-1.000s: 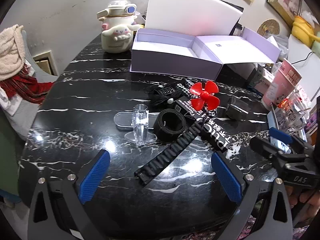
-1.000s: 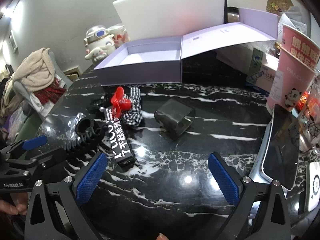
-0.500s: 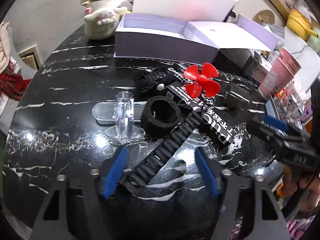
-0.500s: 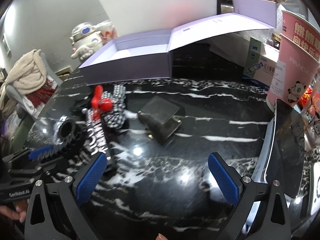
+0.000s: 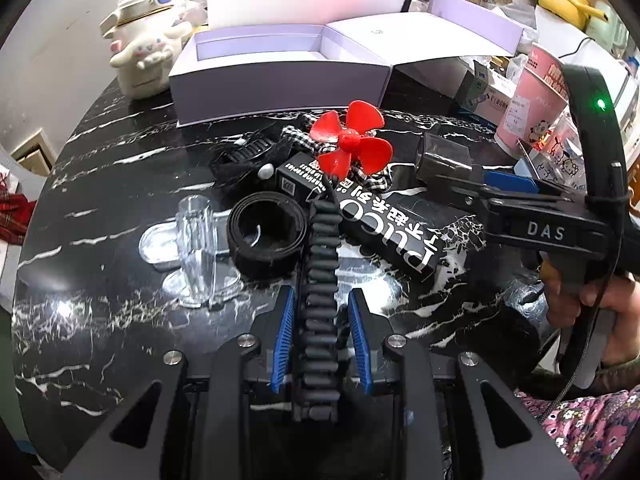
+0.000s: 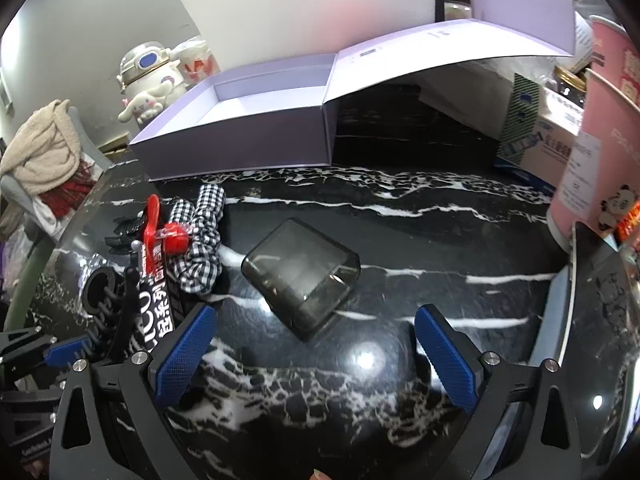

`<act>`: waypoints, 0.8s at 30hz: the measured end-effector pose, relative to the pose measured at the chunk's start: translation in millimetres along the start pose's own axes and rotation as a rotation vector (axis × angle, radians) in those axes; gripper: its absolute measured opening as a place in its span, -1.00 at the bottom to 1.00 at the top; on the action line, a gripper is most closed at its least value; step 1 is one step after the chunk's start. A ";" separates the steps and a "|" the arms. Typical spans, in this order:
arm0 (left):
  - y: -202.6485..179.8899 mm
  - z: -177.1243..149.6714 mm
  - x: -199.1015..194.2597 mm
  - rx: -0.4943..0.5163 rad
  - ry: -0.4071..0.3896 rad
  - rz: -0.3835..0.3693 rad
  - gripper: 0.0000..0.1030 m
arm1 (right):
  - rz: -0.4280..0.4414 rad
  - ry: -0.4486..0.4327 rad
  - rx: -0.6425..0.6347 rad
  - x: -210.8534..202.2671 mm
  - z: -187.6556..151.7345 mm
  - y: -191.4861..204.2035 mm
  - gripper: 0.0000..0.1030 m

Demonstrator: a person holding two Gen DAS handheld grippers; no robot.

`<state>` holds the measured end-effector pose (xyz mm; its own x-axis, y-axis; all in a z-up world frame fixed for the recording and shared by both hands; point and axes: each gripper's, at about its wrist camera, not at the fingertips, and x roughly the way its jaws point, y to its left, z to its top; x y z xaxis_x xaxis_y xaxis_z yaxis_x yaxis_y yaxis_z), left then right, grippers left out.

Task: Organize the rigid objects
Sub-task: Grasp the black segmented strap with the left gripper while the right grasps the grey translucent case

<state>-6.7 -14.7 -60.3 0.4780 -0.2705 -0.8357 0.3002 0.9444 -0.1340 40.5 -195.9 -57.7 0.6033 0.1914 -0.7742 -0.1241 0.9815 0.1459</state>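
Note:
A black ribbed strap [image 5: 320, 280] lies on the black marble table [image 5: 100, 200], running back to a coiled black band [image 5: 266, 236]. My left gripper [image 5: 322, 336] straddles the strap's near end. Its jaws are closing, with thin gaps still showing at both blue pads. A red propeller [image 5: 352, 142], a black lettered box [image 5: 384, 216] and a checkered scrunchie [image 6: 204, 240] are piled behind. My right gripper [image 6: 316, 320] stands open just short of a dark translucent square case [image 6: 300, 276], with nothing between its fingers. An open lilac box [image 5: 280, 76] sits at the back.
A clear acrylic stand [image 5: 192, 240] is left of the coiled band. A white character jar [image 5: 140, 56] stands back left. A pink cup [image 6: 600, 140], cartons and a phone [image 6: 600, 300] crowd the right edge. A hand [image 5: 600, 300] holds the right gripper's handle.
The left jaws have narrowed from wide open to close around the ribbed strap, and that gripper has come forward and down over it. The right gripper has moved nearer the dark case.

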 end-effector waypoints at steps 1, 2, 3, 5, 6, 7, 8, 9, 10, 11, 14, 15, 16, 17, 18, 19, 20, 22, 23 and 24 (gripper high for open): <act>-1.7 1.9 1.8 0.005 -0.002 0.004 -0.47 | 0.004 0.002 0.000 2.0 1.5 -0.2 0.96; -2.6 2.9 2.7 0.009 -0.004 0.010 -0.47 | 0.005 0.005 -0.001 4.6 3.2 -0.4 0.91; -3.5 3.5 3.5 0.014 -0.008 0.017 -0.47 | 0.006 0.010 -0.003 6.7 4.2 0.0 0.89; -5.9 5.6 5.8 0.033 -0.012 0.025 -0.48 | 0.013 0.016 -0.007 10.5 6.4 0.4 0.74; -6.5 6.4 6.9 0.035 -0.013 0.029 -0.55 | 0.009 0.010 -0.014 10.4 7.1 1.1 0.70; -5.3 7.3 7.6 0.028 -0.012 0.037 -0.65 | 0.010 0.010 -0.024 10.9 7.8 1.9 0.58; -2.6 8.0 7.3 0.013 -0.013 0.032 -0.65 | 0.011 0.008 -0.030 11.4 8.5 2.3 0.45; 0.5 8.6 7.1 -0.005 -0.012 0.020 -0.66 | 0.006 0.004 -0.037 11.3 9.1 2.6 0.37; 2.2 8.9 6.9 -0.014 -0.012 0.014 -0.66 | 0.015 0.002 -0.038 11.1 9.5 2.4 0.20; 3.5 9.3 6.8 -0.021 -0.011 0.010 -0.66 | 0.017 0.002 -0.037 11.4 10.6 2.8 0.16; 5.1 9.4 6.6 -0.037 -0.011 0.000 -0.67 | 0.012 -0.005 -0.039 9.4 9.7 2.1 0.03; 5.8 9.6 6.5 -0.047 -0.009 -0.006 -0.67 | 0.014 -0.008 -0.040 8.2 9.0 1.8 0.01; 7.3 9.1 5.7 -0.057 -0.007 -0.013 -0.67 | 0.016 -0.010 -0.041 7.2 8.2 1.5 -0.02; 8.0 8.6 5.1 -0.065 -0.008 -0.019 -0.67 | 0.016 -0.011 -0.040 5.5 6.8 0.7 -0.04; 8.0 8.0 4.2 -0.069 -0.012 -0.022 -0.67 | 0.017 -0.014 -0.039 3.9 5.5 0.3 -0.06; 7.3 7.8 3.8 -0.070 -0.013 -0.024 -0.67 | 0.020 -0.015 -0.039 2.5 4.5 0.2 -0.09; 7.0 7.0 2.5 -0.072 -0.016 -0.025 -0.67 | 0.023 -0.019 -0.040 0.8 3.0 -0.1 -0.10; 6.4 5.3 -0.4 -0.075 -0.023 -0.029 -0.67 | 0.025 -0.027 -0.047 -2.9 -0.8 -0.2 -0.11; 5.7 4.9 -1.3 -0.076 -0.026 -0.031 -0.67 | 0.027 -0.030 -0.045 -4.6 -2.0 -0.4 -0.11; 5.1 4.2 -3.1 -0.078 -0.031 -0.031 -0.67 | 0.031 -0.033 -0.044 -6.2 -3.6 -1.0 -0.11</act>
<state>-3.2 -9.8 -56.2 0.4947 -0.3045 -0.8139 0.2510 0.9468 -0.2017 34.1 -198.1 -55.2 0.6241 0.2221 -0.7491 -0.1768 0.9740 0.1415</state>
